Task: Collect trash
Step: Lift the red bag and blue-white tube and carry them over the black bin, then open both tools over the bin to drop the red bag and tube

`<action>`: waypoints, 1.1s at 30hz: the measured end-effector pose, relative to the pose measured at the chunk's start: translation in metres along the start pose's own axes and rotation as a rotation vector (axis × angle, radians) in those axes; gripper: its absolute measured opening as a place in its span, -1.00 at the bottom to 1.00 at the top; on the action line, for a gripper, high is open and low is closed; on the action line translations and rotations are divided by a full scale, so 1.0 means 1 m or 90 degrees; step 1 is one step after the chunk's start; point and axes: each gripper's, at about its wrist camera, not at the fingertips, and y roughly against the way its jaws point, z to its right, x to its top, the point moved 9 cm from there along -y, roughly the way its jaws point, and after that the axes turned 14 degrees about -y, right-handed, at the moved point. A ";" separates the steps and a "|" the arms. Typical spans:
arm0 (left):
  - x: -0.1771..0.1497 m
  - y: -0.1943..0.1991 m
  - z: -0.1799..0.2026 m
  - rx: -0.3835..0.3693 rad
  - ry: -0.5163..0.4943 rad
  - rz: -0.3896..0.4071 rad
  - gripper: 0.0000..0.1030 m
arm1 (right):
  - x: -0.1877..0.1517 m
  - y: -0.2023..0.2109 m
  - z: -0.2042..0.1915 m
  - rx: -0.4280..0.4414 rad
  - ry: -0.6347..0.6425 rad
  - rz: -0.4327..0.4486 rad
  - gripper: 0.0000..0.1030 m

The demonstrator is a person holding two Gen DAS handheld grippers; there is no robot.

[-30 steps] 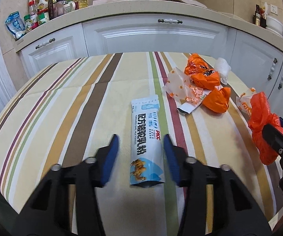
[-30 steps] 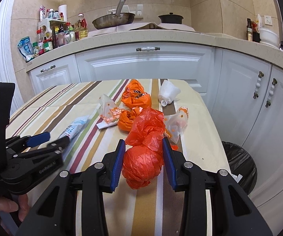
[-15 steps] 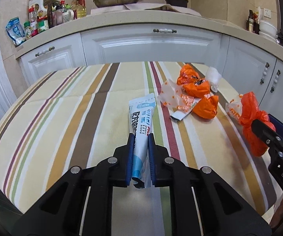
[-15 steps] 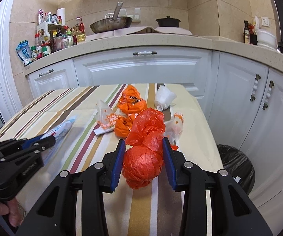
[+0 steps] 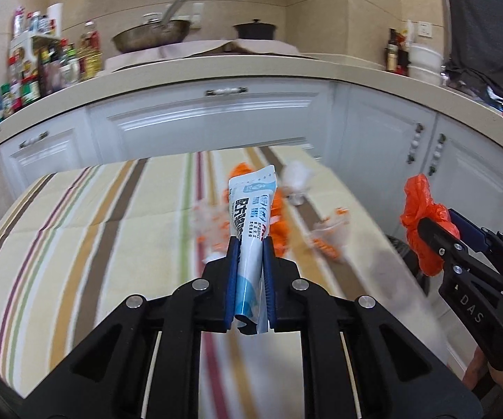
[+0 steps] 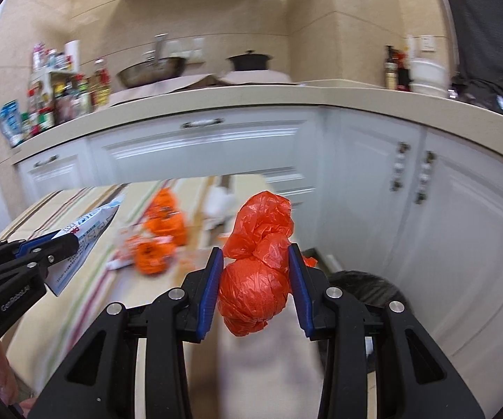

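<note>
**Operator:** I have the white-and-blue tube clenched in the left gripper, pinched near its lower end and clear of the striped tabletop. Those fingers have just been closing, with the tube between them. The right gripper is grasping the knotted red bag, also off the tabletop.

**Spotter:** Where do they go?

**Operator:** I judge the black-lined bin on the floor, just past the tabletop's right edge below the white cabinets. To do it well, I'd keep both grips firm, carry both pieces right over the bin's mouth, and only release once each hangs squarely above it. The tube is slim and may slip; the bag is soft and could snag on a finger.

**Spotter:** What's left?

**Operator:** Two pieces in hand. On the tabletop I count roughly two orange bags, one white crumpled piece and some printed wrappers; blur keeps me from counting those exactly.
</note>
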 end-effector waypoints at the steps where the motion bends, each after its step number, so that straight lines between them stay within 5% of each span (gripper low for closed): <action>1: 0.007 -0.003 0.013 -0.014 -0.010 0.005 -0.74 | 0.004 0.000 0.011 -0.012 -0.003 0.005 -0.26; 13: 0.058 -0.068 0.160 -0.117 -0.107 0.002 -0.74 | 0.037 -0.020 0.134 -0.124 -0.055 0.033 -0.26; 33: 0.074 -0.161 0.262 -0.096 -0.139 -0.098 -0.72 | 0.033 -0.087 0.235 -0.154 -0.099 -0.004 -0.26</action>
